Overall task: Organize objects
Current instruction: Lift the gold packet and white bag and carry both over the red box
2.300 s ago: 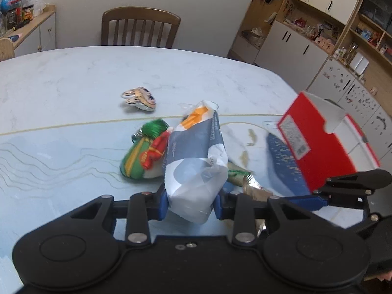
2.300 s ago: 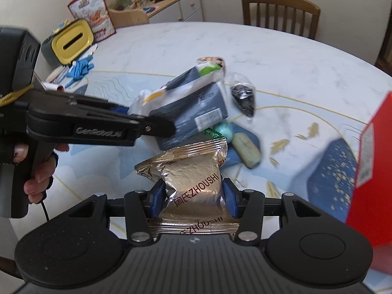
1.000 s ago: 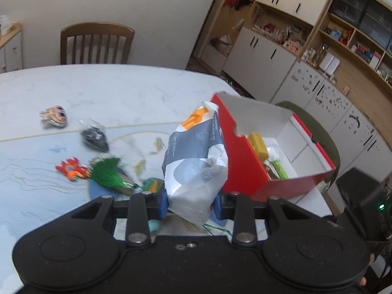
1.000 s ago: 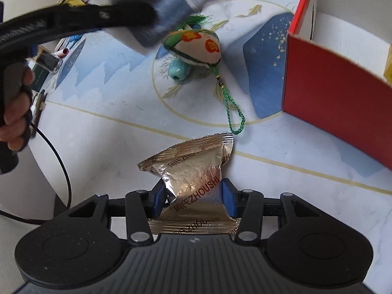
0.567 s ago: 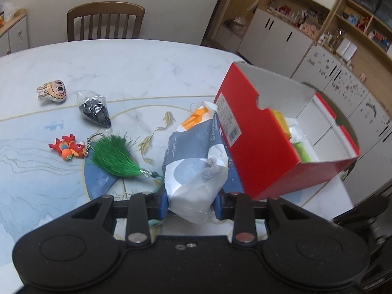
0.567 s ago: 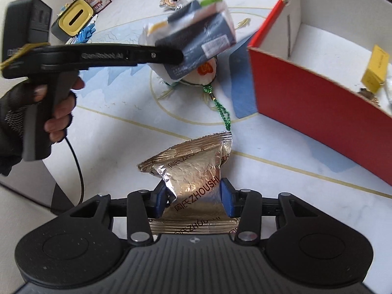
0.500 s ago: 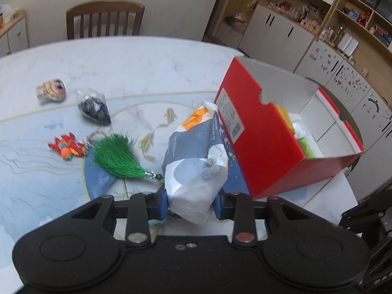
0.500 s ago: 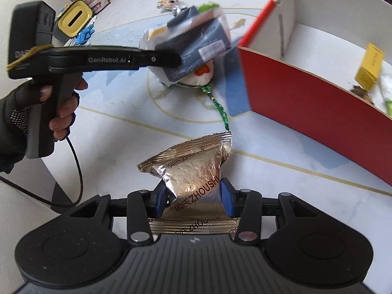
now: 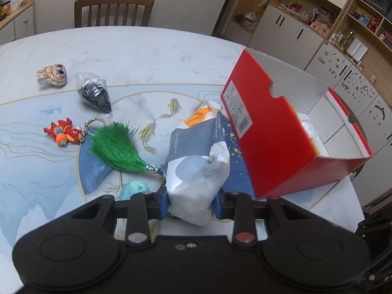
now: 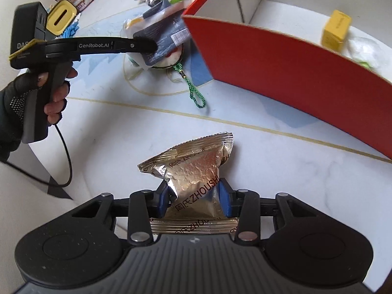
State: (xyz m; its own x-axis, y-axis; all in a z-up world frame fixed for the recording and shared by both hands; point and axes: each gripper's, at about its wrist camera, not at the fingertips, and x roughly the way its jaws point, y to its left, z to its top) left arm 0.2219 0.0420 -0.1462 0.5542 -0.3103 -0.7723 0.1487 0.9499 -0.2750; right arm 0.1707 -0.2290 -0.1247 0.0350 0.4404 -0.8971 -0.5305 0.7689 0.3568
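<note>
the left gripper (image 9: 191, 199) pinches a grey-and-white pouch (image 9: 198, 161) by its lower end; the pouch's long axis runs forward along the fingers, its orange-marked tip pointing at the near end wall of the red box (image 9: 274, 132). the right gripper (image 10: 194, 202) pinches a gold foil packet (image 10: 193, 169), long axis forward, sealed top edge aimed toward the box's long red side, above the table (image 10: 269, 152) near its edge. a gloved hand (image 10: 36, 95) grips the left handle. a green tassel (image 9: 117, 147) lies mid-table.
</note>
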